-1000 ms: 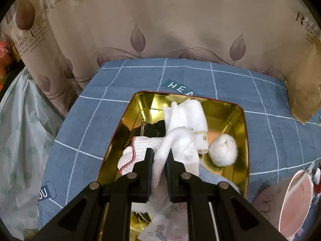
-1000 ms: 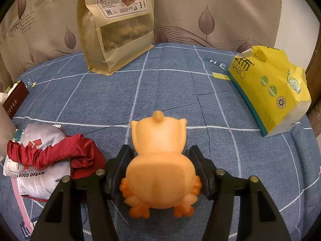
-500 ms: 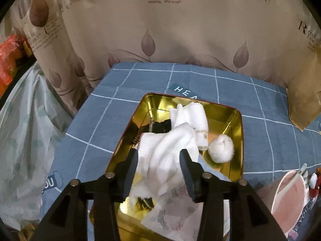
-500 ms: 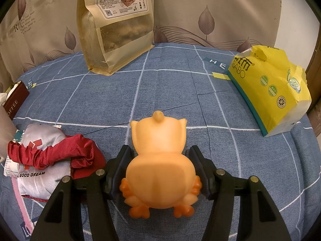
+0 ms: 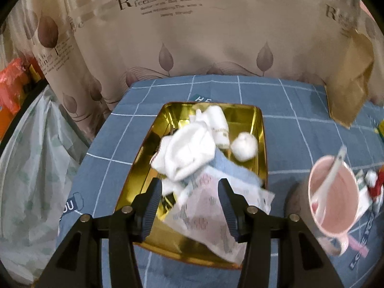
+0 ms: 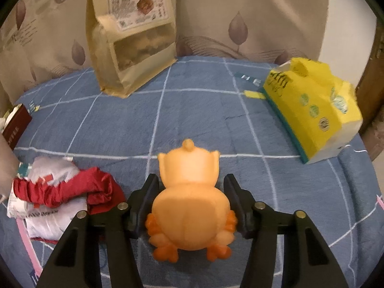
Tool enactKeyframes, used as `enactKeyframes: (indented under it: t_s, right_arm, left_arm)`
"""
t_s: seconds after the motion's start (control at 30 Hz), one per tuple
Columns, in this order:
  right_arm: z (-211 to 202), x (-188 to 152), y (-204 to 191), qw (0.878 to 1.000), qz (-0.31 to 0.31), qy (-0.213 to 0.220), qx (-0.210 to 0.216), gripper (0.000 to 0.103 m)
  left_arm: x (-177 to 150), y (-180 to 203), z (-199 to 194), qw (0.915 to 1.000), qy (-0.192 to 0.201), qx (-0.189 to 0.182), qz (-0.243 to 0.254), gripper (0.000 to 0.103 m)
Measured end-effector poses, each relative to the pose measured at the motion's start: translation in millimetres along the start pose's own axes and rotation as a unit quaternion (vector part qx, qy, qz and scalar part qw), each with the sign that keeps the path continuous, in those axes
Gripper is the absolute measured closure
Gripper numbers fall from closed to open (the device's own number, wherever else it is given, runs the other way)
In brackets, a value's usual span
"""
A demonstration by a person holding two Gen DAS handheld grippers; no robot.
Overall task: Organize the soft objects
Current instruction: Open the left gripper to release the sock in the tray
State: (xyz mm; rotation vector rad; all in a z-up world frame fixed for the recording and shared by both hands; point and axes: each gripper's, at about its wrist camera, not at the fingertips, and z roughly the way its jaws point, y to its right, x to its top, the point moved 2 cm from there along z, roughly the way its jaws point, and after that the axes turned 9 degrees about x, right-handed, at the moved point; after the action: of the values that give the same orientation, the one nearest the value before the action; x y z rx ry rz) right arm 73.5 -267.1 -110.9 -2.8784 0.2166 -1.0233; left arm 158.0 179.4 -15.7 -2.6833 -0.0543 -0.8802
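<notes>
The soft orange rubber chick toy sits on the blue grid-patterned tablecloth with its back to the camera, its head and small top tuft pointing away toward the curtain; its long axis runs along the fingers of the right gripper; its face is hidden; the jaws have just been closing, and the pads look pressed against its round body, though blur makes contact hard to confirm on the right side.

The left gripper hangs above the near end of the gold rectangular metal tin; its jaws have just been opening and stand wide with nothing gripped; the crumpled white towel lies in the tin beyond the fingertips, its long axis slanting from near-left to far-right; a pale printed cloth spills over the tin's near rim between the fingers; a white fluffy ball rests by the tin's right wall.

This view is blurred, so the printing is unreadable; the pink plastic cup stands just right of the tin.
</notes>
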Motion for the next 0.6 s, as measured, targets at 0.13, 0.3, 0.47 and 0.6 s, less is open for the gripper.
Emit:
enactKeyframes:
  t_s: [0.13,0.3,0.47,0.6]
  right_arm:
    - [-16.9,11.6,-2.4,1.0,0.007,0.01,-0.007,0.05]
    - [-36.3,24.3,-26.9,1.0,-0.016,0.02,0.008,0.05]
    - [-52.3,37.0,-76.6,0.997,-0.056,0.029,0.049,0.05]
    - [-60.1,43.8,-118.1,0.992,-0.084,0.027,0.09,0.05]
  left_arm:
    - [-11.8,2.8,-3.0,1.0,0.0,-0.001,0.007,0.053]
    - [-22.0,2.7,-3.8,0.9999,-0.001,-0.002,0.011,0.053]
    - [-28.1,-1.4,-6.4,0.9999,0.004,0.003,0.009,0.053]
    - [-32.0,-6.8,-9.7,1.0,0.007,0.001,-0.004,0.053]
